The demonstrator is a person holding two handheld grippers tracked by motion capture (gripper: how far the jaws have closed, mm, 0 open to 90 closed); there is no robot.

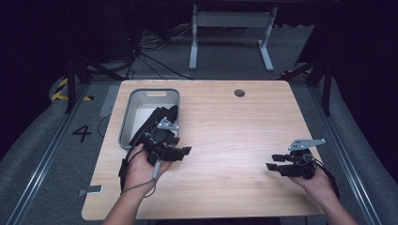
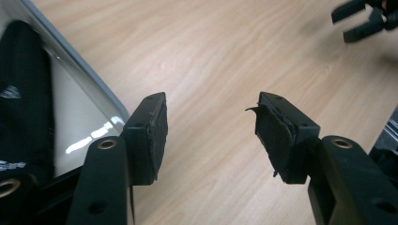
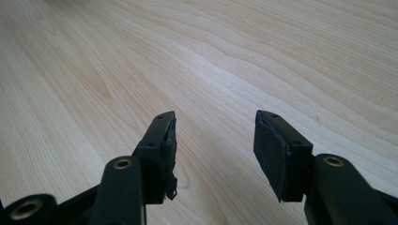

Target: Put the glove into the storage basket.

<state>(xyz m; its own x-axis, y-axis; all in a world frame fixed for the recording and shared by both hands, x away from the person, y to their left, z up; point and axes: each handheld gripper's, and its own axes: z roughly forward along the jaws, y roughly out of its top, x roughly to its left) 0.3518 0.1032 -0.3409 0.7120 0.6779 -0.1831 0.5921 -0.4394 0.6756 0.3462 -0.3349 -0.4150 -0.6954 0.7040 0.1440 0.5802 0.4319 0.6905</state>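
Note:
A grey bin (image 1: 155, 92) stands at the left rear of the wooden table (image 1: 225, 126). A black fabric item (image 1: 162, 117) lies in it and drapes over its near right rim. My left gripper (image 1: 182, 146) hovers just off the bin's near right corner, jaws open and empty. In the left gripper view the gripper (image 2: 211, 126) is over bare wood, with the bin's rim (image 2: 89, 79) and the black item (image 2: 23, 93) to its left. My right gripper (image 1: 273, 161) is at the table's right front, open with nothing in it, above bare wood (image 3: 213, 145).
A round cable hole (image 1: 239, 93) sits near the table's far edge. A white desk frame (image 1: 230, 33) stands on the floor beyond. The right gripper (image 2: 361, 18) appears far off in the left gripper view. The pad on one left fingertip (image 2: 272, 136) is frayed.

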